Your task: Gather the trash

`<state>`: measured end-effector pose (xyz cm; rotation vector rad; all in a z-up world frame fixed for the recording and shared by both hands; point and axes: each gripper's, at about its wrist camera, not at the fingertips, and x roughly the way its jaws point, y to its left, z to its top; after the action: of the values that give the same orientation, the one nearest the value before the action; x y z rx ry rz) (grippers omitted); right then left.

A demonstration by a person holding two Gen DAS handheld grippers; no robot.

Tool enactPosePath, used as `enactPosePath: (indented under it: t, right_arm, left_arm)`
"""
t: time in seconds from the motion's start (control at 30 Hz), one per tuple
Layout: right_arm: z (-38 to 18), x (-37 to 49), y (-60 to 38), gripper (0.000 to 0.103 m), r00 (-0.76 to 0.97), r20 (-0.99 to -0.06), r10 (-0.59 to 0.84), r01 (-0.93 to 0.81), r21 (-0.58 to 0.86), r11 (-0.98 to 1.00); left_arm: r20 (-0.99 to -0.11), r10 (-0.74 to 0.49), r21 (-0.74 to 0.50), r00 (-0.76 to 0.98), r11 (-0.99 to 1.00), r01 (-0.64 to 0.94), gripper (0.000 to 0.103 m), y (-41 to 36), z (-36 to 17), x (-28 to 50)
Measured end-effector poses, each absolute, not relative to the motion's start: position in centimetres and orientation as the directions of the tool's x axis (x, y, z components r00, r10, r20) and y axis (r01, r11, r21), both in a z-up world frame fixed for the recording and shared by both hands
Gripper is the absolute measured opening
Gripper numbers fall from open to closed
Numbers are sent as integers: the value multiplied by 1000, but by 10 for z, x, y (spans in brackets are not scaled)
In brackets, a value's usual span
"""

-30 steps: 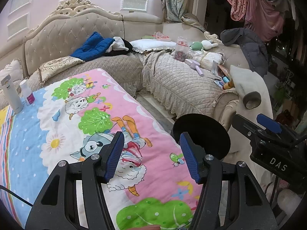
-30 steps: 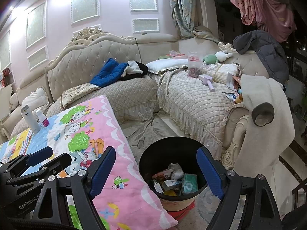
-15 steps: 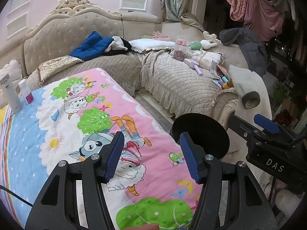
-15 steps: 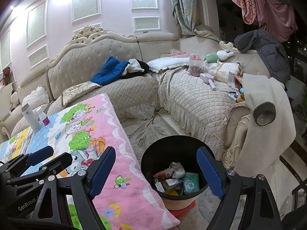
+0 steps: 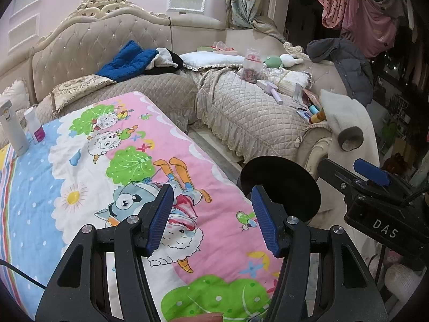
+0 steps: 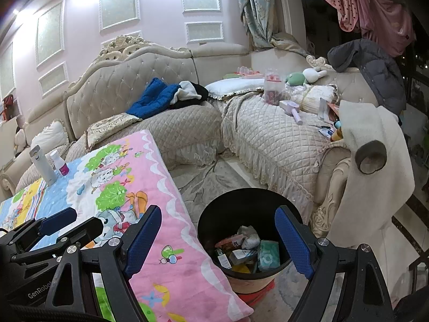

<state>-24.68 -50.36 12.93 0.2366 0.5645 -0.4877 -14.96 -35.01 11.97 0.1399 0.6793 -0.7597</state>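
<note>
Looks mostly done: the black trash bin on the floor beside the cartoon-blanket worktop already holds wrappers and boxes. Left tongs and right tongs both gape empty, and no loose trash shows on the worktop.

Pink, blue and white cartoon-print blanket with sheep, green trees, a daisy. Beige quilted diamond-stitch sofa. Royal-blue garment. Black trash bin holding a teal packet. Pink polka-dot cloth. Dark grey jacket. Pale lilac wall.
</note>
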Motion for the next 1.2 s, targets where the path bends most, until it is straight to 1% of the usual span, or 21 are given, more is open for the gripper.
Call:
enactPosePath:
  t: [0.83,1.07,1.2]
  right_arm:
    - [122,-244,-508,85,725,-582,-369,505,85,859]
    - [120,-243,-512,85,719,-591,-366,505,82,859]
    - [119,-241,-511,85,717,-595,-362,502,80,861]
  left_arm:
    - [-627,-587,-124,512,724,679,59,-353,112,-149]
    - [-619,-576,-98,533,730,676,59,-355,109,-150]
    - [-631,-578,-122,517,733,669,59,-350,105,-142]
